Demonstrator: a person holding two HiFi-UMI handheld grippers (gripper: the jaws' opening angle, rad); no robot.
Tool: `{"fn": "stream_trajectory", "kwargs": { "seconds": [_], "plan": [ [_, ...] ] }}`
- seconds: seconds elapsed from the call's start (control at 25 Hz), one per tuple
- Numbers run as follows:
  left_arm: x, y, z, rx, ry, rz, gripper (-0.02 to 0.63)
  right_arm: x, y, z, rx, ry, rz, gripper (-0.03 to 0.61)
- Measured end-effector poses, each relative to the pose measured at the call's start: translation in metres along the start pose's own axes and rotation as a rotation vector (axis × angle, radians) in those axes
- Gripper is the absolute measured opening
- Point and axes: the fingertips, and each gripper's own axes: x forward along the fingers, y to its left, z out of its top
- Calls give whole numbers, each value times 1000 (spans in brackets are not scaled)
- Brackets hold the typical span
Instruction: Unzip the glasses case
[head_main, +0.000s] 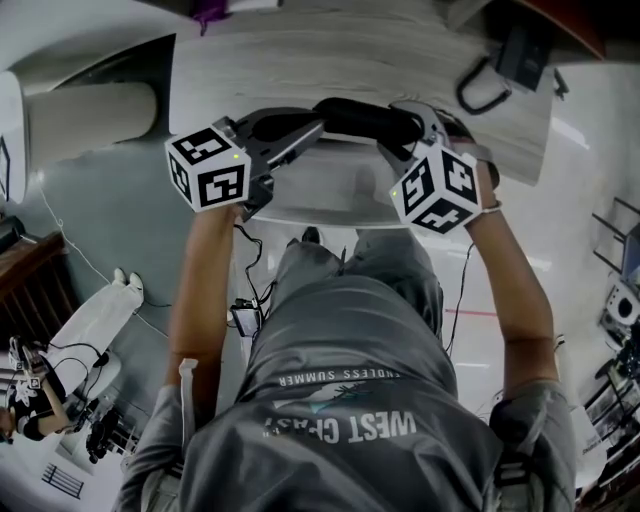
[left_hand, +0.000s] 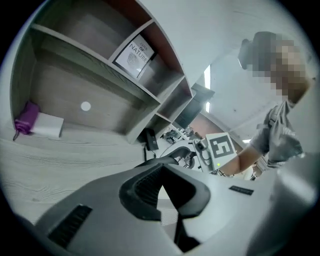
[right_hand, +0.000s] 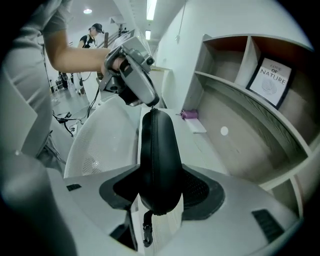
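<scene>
Right gripper (right_hand: 159, 197) fingers clamp black glasses case (right_hand: 157, 150), frame centre. Left gripper (left_hand: 162, 185) fingers closed at its far end, possibly on zip tab.

Light is even and diffuse throughout, with colours washed nearly to grey. In the right gripper view, ceiling strip lights (right_hand: 149, 7) burn out to white at the top edge, and the glasses case (right_hand: 157, 160) carries a soft sheen along its length. The head view shows a faint shadow on the pale table (head_main: 330, 60) near its front edge. Both gripper views bend the straight lines of the shelves (left_hand: 100, 55) into curves and fall to black in the corners. The left gripper (left_hand: 162, 167) and right gripper (right_hand: 157, 197) look soft close to the lens, and the far background is hazy.
</scene>
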Motion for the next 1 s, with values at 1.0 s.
{"fn": "stream_trajectory", "kwargs": {
  "seconds": [1.0],
  "plan": [
    [15, -11, 32, -103, -174, -33, 0, 0, -12, 39, 141, -415, -1, 267]
  ]
}}
